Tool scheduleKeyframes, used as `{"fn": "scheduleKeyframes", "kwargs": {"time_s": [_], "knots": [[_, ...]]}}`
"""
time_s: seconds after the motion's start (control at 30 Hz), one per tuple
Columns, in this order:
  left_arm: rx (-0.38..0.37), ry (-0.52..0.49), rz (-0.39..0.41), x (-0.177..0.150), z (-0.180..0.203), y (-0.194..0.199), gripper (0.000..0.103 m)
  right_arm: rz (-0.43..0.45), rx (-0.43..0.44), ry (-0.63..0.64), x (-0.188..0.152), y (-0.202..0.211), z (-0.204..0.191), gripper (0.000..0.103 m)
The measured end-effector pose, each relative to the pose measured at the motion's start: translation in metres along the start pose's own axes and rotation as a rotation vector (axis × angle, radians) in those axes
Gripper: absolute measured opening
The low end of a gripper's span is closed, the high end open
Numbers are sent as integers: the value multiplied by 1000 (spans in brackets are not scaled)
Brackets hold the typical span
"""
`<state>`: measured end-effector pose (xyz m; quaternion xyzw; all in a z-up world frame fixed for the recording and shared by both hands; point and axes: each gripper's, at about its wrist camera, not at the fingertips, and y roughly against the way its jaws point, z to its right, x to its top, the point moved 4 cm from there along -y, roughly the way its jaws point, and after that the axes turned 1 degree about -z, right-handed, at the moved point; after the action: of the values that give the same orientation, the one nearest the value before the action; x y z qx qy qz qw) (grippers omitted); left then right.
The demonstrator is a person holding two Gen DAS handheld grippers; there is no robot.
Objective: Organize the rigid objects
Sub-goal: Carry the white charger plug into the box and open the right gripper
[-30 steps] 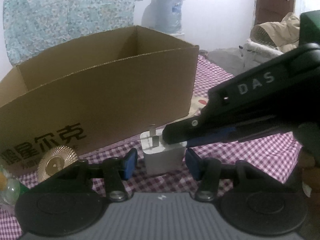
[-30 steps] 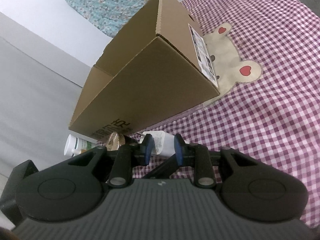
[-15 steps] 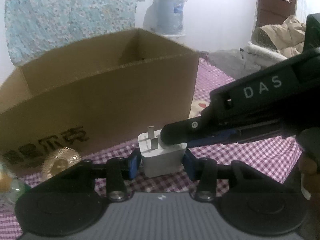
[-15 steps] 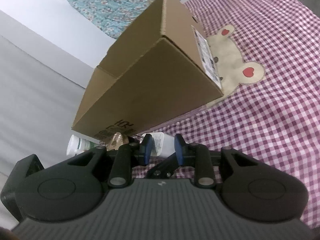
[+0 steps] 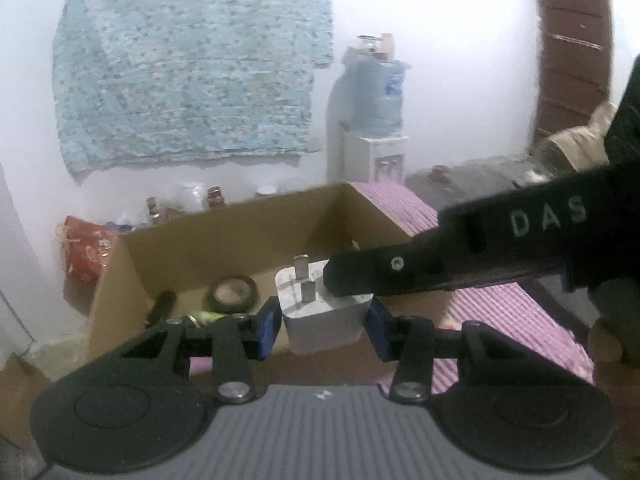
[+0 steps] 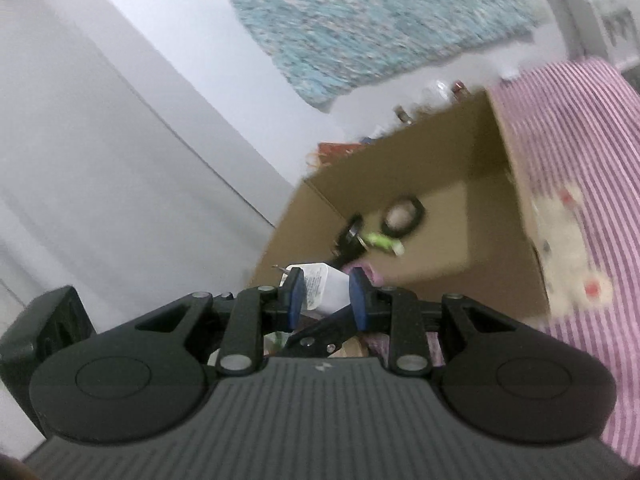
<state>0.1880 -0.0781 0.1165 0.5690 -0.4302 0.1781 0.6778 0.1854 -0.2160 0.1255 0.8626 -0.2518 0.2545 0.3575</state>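
Note:
My left gripper (image 5: 325, 327) is shut on a white plug adapter (image 5: 325, 312), prongs up, held above the near wall of an open cardboard box (image 5: 240, 240). My right gripper (image 6: 324, 298) also clamps the same adapter (image 6: 320, 286) from the side; its finger (image 5: 360, 276) lies across the adapter's top. Inside the box lie a black tape roll (image 5: 232, 294), a black cylinder (image 5: 160, 306) and a green item (image 5: 206, 316); they also show in the right wrist view: roll (image 6: 402, 216), green item (image 6: 380, 242).
The box (image 6: 460, 272) stands on a purple checked cloth (image 6: 580, 128). A water dispenser (image 5: 372, 120), jars (image 5: 214, 196) and a red bag (image 5: 86, 250) stand behind the box by the wall. A blue floral cloth (image 5: 192, 60) hangs above.
Both grippers have lifted the adapter from the cloth in front of the box to above the box's rim; the left gripper closed on it. The box's inside is now in view.

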Motion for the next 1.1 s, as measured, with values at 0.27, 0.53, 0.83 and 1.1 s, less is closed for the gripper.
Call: {"fn": "scheduleKeyframes", "kwargs": {"time_s": [0.27, 0.53, 0.83, 1.1], "knots": [[-29, 159, -173, 24, -54, -66, 47, -137, -12, -2, 56, -72, 27, 26], [1, 198, -318, 16, -72, -116, 47, -276, -52, -57, 59, -126, 61, 26], [-9, 233, -417, 2, -75, -136, 47, -356, -72, -87, 48, -149, 81, 26], [-16, 227, -390, 7, -71, -129, 48, -347, -63, -86, 48, -149, 81, 26]]}}
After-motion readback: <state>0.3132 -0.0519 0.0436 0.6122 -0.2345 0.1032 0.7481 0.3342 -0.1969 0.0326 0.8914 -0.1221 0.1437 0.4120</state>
